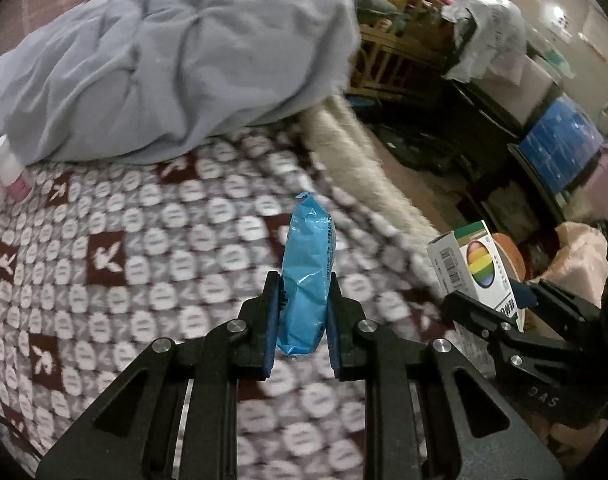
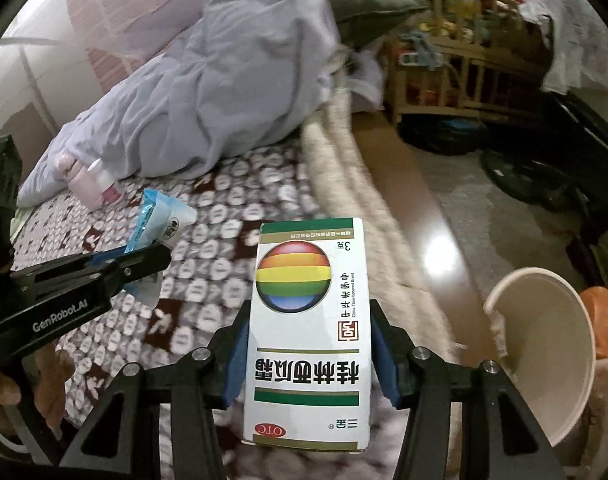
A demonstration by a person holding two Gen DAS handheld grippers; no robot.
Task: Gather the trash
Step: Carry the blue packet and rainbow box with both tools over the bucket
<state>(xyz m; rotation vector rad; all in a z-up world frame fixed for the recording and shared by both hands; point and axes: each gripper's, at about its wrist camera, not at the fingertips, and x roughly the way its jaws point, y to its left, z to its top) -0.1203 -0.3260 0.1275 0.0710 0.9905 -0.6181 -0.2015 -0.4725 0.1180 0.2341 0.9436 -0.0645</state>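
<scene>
A crumpled blue plastic wrapper (image 1: 308, 264) stands upright between the pads of my left gripper (image 1: 304, 292), which is shut on it above the patterned bed cover (image 1: 123, 260). In the right wrist view the same wrapper (image 2: 159, 220) sticks out of the left gripper (image 2: 155, 258) at the left. My right gripper (image 2: 310, 312) is shut on a white medicine box (image 2: 310, 360) with a rainbow ball and green stripes, its blue pads pressing both long sides. The left wrist view shows that box (image 1: 472, 264) in the right gripper (image 1: 504, 300) at the right edge.
A grey-blue duvet (image 1: 183, 60) is bunched at the back of the bed, with a pink-and-white bottle (image 2: 99, 184) beside it. A fluffy cream blanket (image 2: 344, 200) lines the bed's edge. A cream paper bowl (image 2: 544, 352) sits at lower right. A wooden crib (image 2: 444, 60) and cluttered shelves stand beyond the floor.
</scene>
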